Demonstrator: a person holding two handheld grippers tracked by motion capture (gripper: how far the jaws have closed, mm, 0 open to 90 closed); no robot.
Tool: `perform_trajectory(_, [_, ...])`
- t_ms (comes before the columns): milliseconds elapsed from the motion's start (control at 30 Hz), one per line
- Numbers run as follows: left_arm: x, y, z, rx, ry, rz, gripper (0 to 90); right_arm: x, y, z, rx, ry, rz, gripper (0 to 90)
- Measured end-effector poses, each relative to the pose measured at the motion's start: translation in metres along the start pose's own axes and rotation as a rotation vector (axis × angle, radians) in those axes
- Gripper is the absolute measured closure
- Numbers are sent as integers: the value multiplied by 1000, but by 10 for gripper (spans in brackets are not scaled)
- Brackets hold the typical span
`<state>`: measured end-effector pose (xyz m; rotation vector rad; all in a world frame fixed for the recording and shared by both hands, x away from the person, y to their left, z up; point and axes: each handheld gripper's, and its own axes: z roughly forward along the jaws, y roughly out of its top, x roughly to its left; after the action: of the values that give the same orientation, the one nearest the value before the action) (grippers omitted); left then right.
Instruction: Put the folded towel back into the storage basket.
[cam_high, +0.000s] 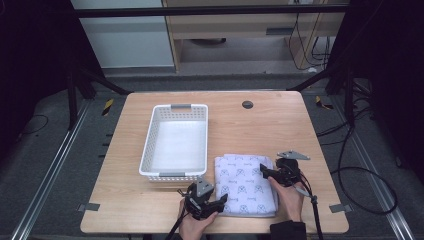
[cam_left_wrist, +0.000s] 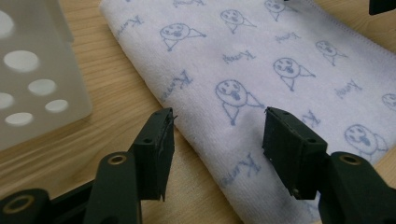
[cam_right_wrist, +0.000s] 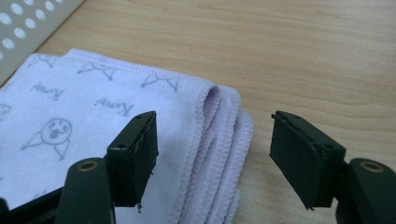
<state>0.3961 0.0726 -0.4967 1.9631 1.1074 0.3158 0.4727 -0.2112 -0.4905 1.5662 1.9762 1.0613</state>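
Tabletop towel (cam_high: 246, 184) beneath spread jaws.

Two black two-jaw grippers, left gripper (cam_high: 223, 198) and right gripper (cam_high: 262, 170), each topped by a grey three-cornered plate, brass-ringed screw holes, ribbed pads, trailing black cables, one dark sleeve (cam_high: 288, 230).

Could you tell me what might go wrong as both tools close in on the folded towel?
The right tool straddles the towel's stacked hemmed edges, so it might pinch only some layers and let the fold open. The left tool stands open over the folded side beside the white basket, which it might bump when lifting.
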Motion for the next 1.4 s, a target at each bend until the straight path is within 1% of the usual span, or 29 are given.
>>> perform_trajectory(133, [-2, -1, 3, 11, 9, 11, 410, 0, -3, 5, 23, 6, 6, 316])
perform_trajectory(333, [-1, -1, 7, 32, 6, 2, 389, 0, -4, 7, 35, 1, 0, 319])
perform_trajectory(400, [-1, 0, 8, 41, 2, -2, 385, 0, -5, 8, 37, 1, 6, 321])
perform_trajectory(433, [-1, 0, 9, 44, 3, 1, 384, 1, -5, 9, 39, 1, 8, 331])
perform_trajectory(567, [-1, 1, 10, 53, -3, 1, 380, 0, -6, 11, 50, 17, 19, 351])
perform_trajectory(633, [-2, 2, 11, 57, 2, 5, 382, -1, -6, 11, 51, 26, 27, 363])
perform_trajectory(700, [-3, 2, 11, 58, 3, 7, 390, 0, -7, 11, 47, 31, 25, 380])
perform_trajectory(767, [-4, 2, 12, 60, 0, 10, 408, 0, -7, 11, 46, 40, 24, 404])
perform_trajectory(833, [-4, 2, 12, 60, -3, 7, 430, -1, -7, 11, 48, 57, 25, 459])
perform_trajectory(933, [-4, 2, 12, 58, -14, -5, 468, 0, -8, 11, 48, 90, 45, 569])
perform_trajectory(1000, [-5, 2, 12, 57, -18, -12, 503, 1, -9, 11, 40, 109, 56, 628])
perform_trajectory(1067, [-5, 2, 12, 57, -24, -20, 529, 1, -10, 10, 31, 121, 67, 665])
perform_trajectory(1167, [-5, 3, 13, 51, -32, -27, 581, 3, -11, 9, 23, 120, 55, 720])
perform_trajectory(1233, [-6, 2, 13, 43, -33, -27, 618, 6, -10, 9, 24, 110, 56, 752])
perform_trajectory(1267, [-6, 3, 13, 37, -33, -30, 640, 6, -10, 8, 20, 104, 46, 766])
perform_trajectory(1333, [-5, 2, 12, 23, -37, -34, 687, 7, -9, 7, 15, 104, 50, 783])
perform_trajectory(1400, [-5, 1, 12, 14, -39, -43, 716, 7, -9, 6, 8, 104, 52, 797])
